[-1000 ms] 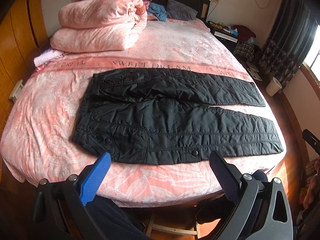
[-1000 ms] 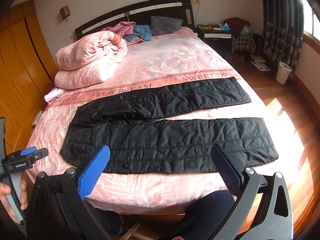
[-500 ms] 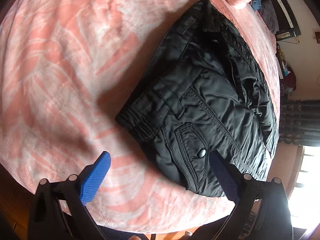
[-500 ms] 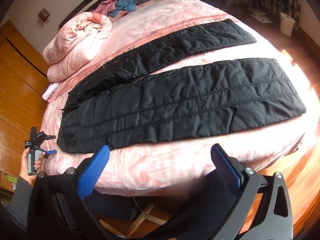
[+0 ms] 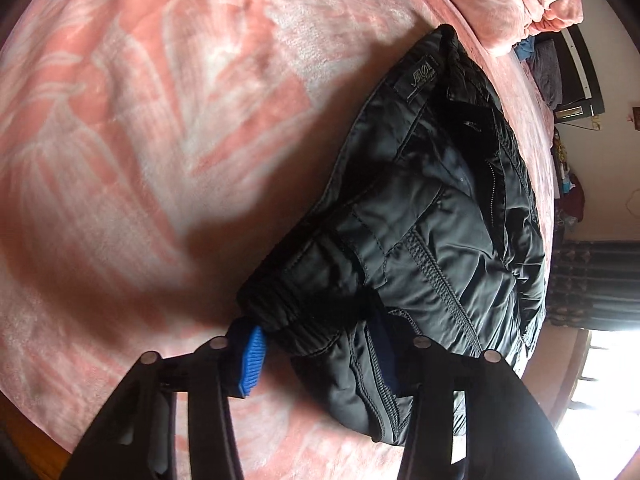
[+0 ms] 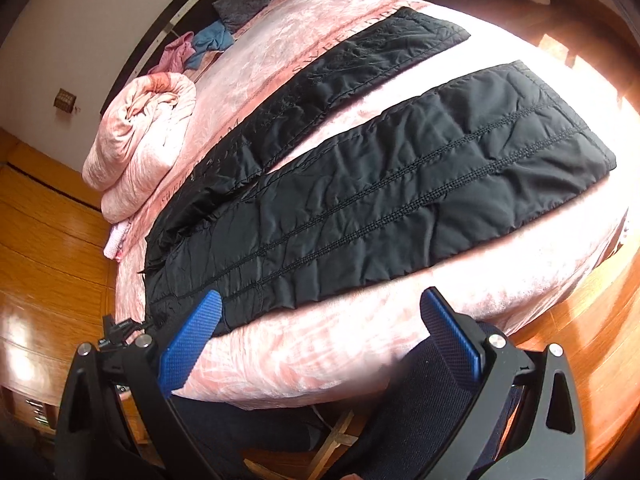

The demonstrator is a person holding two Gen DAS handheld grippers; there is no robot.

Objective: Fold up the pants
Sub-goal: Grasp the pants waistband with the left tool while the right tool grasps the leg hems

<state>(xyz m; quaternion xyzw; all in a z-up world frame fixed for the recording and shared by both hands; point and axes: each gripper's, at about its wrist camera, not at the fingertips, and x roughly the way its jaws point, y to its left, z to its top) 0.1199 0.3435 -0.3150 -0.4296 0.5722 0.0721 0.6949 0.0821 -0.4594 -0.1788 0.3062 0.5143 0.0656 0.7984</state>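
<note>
The pants (image 6: 360, 184) lie flat across the bed (image 6: 320, 352); the left gripper (image 5: 320, 348) pinches their waistband corner (image 5: 288, 312); the right gripper (image 6: 320, 332) hovers spread at the bed's near edge.

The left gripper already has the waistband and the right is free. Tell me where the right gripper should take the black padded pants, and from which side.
Judging by the pose, take the hem of the nearer leg of the black padded pants, coming in from the bed's foot edge. That leg lies flat along the edge nearest the right gripper, which is open above the pink bedspread.
</note>
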